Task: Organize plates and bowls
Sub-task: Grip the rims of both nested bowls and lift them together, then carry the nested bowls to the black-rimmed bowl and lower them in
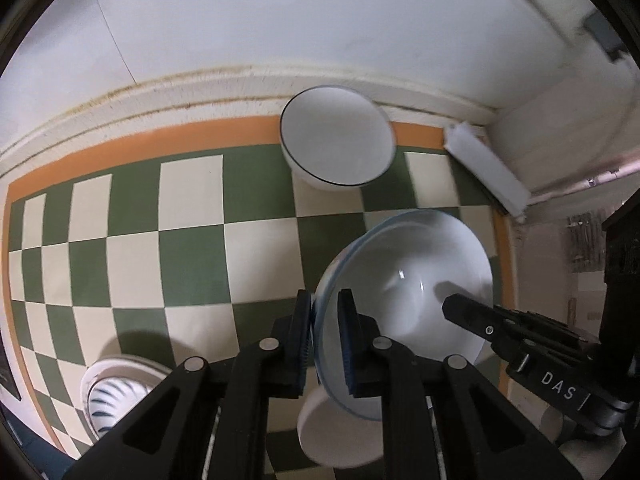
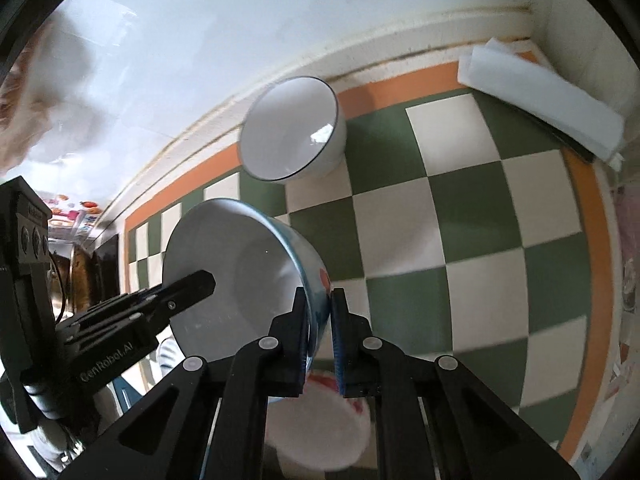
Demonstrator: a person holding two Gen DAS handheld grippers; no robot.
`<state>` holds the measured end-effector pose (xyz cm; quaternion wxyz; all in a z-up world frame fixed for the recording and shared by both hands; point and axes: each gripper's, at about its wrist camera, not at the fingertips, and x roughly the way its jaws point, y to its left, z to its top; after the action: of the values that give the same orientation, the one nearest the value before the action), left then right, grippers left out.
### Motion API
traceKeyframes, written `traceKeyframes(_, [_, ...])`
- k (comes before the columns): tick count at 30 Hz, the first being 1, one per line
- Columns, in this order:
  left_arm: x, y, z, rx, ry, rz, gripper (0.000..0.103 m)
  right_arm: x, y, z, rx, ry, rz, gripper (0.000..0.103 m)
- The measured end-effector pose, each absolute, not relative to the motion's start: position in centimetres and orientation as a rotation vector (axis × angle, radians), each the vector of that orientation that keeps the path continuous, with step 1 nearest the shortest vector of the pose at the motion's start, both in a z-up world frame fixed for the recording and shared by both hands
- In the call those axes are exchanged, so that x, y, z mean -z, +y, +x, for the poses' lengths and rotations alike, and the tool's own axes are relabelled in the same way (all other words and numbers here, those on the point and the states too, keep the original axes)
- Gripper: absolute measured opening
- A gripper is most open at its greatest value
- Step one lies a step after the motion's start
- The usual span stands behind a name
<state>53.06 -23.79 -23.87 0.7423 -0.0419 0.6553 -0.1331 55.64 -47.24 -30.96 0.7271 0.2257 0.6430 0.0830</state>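
Gripping one blue-rimmed bowl (image 1: 416,280) from both sides, I have my left gripper (image 1: 325,344) closed down on its rim, one pad inside the wall and one outside. My right gripper (image 2: 320,336) pinches the opposite rim of the same bowl (image 2: 240,276) the same way, its fingers nearly together with only the bowl wall between them. The bowl is tilted and held above the green-and-cream checkered mat (image 1: 192,248), its white inside facing both cameras.

Beyond the held bowl, toward the wall, a second white bowl with a thin dark rim (image 1: 336,136) sits on the mat's orange border, well apart from the one I hold. Directly beneath the held bowl lies a white dish (image 1: 340,432); from the right wrist it shows red markings (image 2: 320,420). Left of the held bowl, near the mat's edge, rests a white dish with dark blue stripes (image 1: 116,396). A folded white cloth (image 2: 540,96) lies at the mat's far right corner.
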Motion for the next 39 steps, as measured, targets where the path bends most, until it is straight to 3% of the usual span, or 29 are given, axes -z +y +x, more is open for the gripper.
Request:
traceKeyframes(9, [22.5,-23.6,47.3,0.326,1.452,-0.065,0.011,27.6,-47.9,49.0,-0.198,1.418,0.5,0.012])
traceKeyframes(25, [29.1,-24.8,42.8,0.315,1.588,0.017,0.011,33.9,-47.5,43.9,-0.165,1.552,0.506,0.012])
traceKeyframes(39, [30.8,-24.8,42.8,0.285,1.605,0.08,0.011,36.6,-47.0,44.2,-0.161,1.617,0.518,0.012])
